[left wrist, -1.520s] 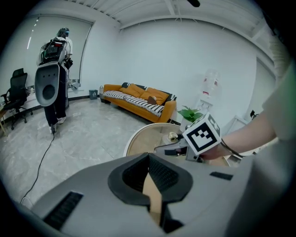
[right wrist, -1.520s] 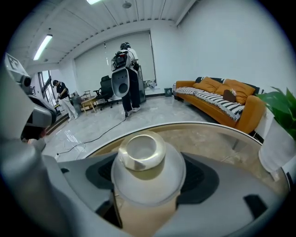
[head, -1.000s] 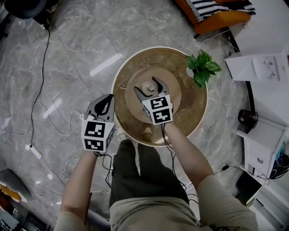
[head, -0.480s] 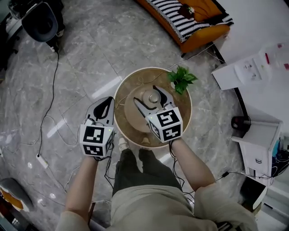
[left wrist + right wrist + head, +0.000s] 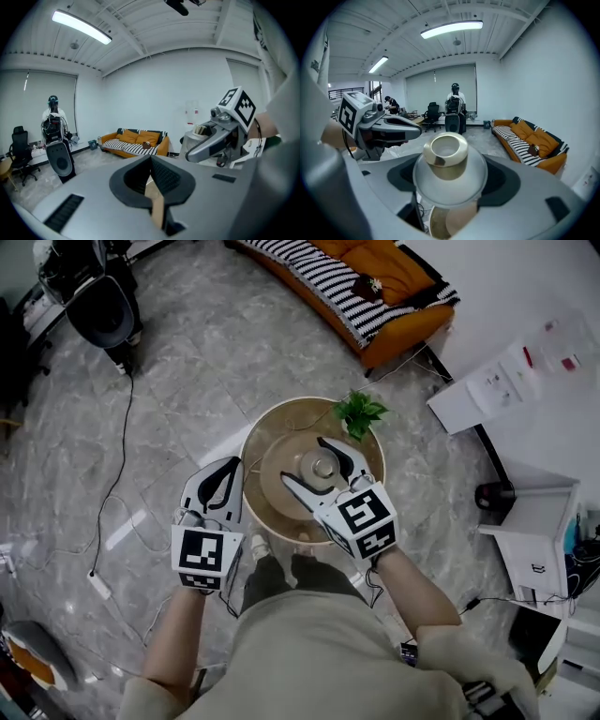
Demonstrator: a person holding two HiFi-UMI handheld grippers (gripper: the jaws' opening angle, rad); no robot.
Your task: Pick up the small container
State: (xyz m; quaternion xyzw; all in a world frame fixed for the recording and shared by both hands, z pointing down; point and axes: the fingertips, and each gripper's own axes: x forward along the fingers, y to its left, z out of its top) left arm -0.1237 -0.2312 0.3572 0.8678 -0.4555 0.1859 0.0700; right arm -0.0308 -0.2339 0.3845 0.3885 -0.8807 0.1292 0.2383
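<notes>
The small container [image 5: 322, 466] is a grey domed pot with a gold ring top. My right gripper [image 5: 304, 458] is shut on it and holds it above the round golden table [image 5: 255, 507]. In the right gripper view the small container [image 5: 446, 157] fills the space between the jaws of the right gripper [image 5: 449, 165], with the room behind it. Left of the table's edge my left gripper [image 5: 227, 466] hangs over the floor, shut with nothing in it. In the left gripper view, the left gripper [image 5: 151, 161] has its pads meeting.
A green plant [image 5: 357, 413] stands at the table's far rim. An orange striped sofa [image 5: 375, 287] is beyond it, white furniture [image 5: 525, 381] to the right. Cables [image 5: 112, 512] trail over the marble floor, and a black speaker [image 5: 108, 310] stands far left.
The head view has risen, so the table looks smaller. My right gripper has come up off the table with the small container in it. The left gripper stays beside the table's left edge.
</notes>
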